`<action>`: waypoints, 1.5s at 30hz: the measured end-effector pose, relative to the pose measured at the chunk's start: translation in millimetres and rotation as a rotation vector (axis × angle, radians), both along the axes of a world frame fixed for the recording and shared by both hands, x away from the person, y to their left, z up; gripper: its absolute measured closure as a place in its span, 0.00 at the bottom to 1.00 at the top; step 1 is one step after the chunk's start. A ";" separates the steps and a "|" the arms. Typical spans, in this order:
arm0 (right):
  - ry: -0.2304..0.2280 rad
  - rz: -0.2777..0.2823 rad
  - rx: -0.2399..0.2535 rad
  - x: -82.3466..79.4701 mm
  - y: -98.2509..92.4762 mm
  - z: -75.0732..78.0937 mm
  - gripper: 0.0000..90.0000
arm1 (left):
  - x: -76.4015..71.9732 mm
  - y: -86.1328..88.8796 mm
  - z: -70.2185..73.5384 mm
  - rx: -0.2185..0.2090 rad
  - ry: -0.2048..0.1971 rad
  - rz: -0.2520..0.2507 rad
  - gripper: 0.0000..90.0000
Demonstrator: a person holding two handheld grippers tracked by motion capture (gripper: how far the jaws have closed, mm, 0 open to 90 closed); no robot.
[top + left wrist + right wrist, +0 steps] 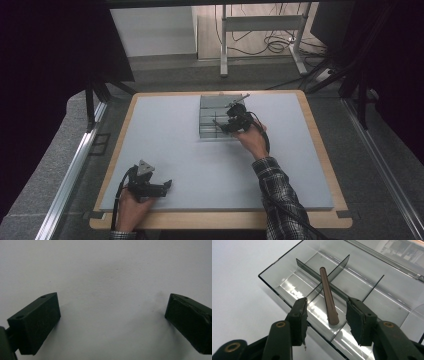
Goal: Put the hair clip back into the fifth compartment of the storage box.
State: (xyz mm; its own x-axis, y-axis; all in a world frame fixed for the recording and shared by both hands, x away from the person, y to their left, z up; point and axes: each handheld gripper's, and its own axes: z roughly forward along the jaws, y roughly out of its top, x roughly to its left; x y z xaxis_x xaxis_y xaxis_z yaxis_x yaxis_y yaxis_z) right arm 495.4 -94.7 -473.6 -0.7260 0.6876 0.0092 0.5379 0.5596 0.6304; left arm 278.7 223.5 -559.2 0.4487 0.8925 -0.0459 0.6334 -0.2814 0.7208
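Observation:
A brown rod [328,295] lies slantwise in a clear divided box [279,272], its far end resting on the crossing dividers and its near end down in a compartment. My right gripper [326,311] stands open over the box with a jaw on either side of the rod's near end, and neither pad touches it. In the high view this gripper [231,119] hovers at the right side of the box [210,102] at the table's far middle. My left gripper [167,185] rests near the front left edge, open over bare grey surface [112,312].
The grey mat [175,145] sits on a wooden board with a light rim. The box's clear lid [387,257] lies open on its far side. Beyond the table stand a metal desk frame [224,45] and loose cables on the floor.

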 end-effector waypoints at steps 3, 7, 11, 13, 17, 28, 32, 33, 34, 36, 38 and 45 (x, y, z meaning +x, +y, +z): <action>-0.004 0.003 0.008 -2.0 -0.9 1.3 0.54 | 0.0 0.0 0.0 0.000 0.000 0.000 0.00; -0.017 0.009 0.009 -4.9 -2.4 2.9 0.51 | 0.0 0.0 0.0 0.000 0.000 0.000 0.00; -0.018 0.014 0.019 -8.0 -4.2 3.6 0.49 | 0.0 -0.2 -0.1 -0.002 -0.001 0.001 0.00; -0.018 0.016 0.022 -9.7 -4.8 3.0 0.48 | 0.0 -0.1 -0.1 -0.002 -0.001 0.001 0.00; -0.030 0.022 0.024 -12.3 -6.4 2.1 0.46 | 0.0 -0.1 0.0 -0.002 0.000 0.001 0.00; -0.040 0.025 0.033 -19.4 -10.4 3.8 0.42 | 0.0 0.0 0.0 0.000 0.000 0.000 0.00; -0.045 0.032 0.035 -22.2 -11.7 5.0 0.41 | 0.0 0.0 0.0 0.000 0.000 0.000 0.00; -0.045 0.032 0.035 -23.0 -11.8 5.1 0.41 | 0.0 0.0 0.0 0.000 0.000 0.000 0.00; -0.046 0.036 0.033 -23.7 -12.2 5.1 0.41 | 0.0 0.0 0.0 0.000 0.000 0.000 0.00; -0.045 0.036 0.037 -25.4 -12.4 5.1 0.40 | 0.0 0.0 0.0 0.000 0.000 0.000 0.00; -0.045 0.039 0.035 -26.5 -13.1 5.0 0.40 | 0.0 0.0 0.0 0.000 0.000 0.000 0.00; -0.046 0.039 0.036 -30.6 -15.1 5.7 0.37 | 0.0 -0.1 0.0 -0.002 0.000 0.001 0.00</action>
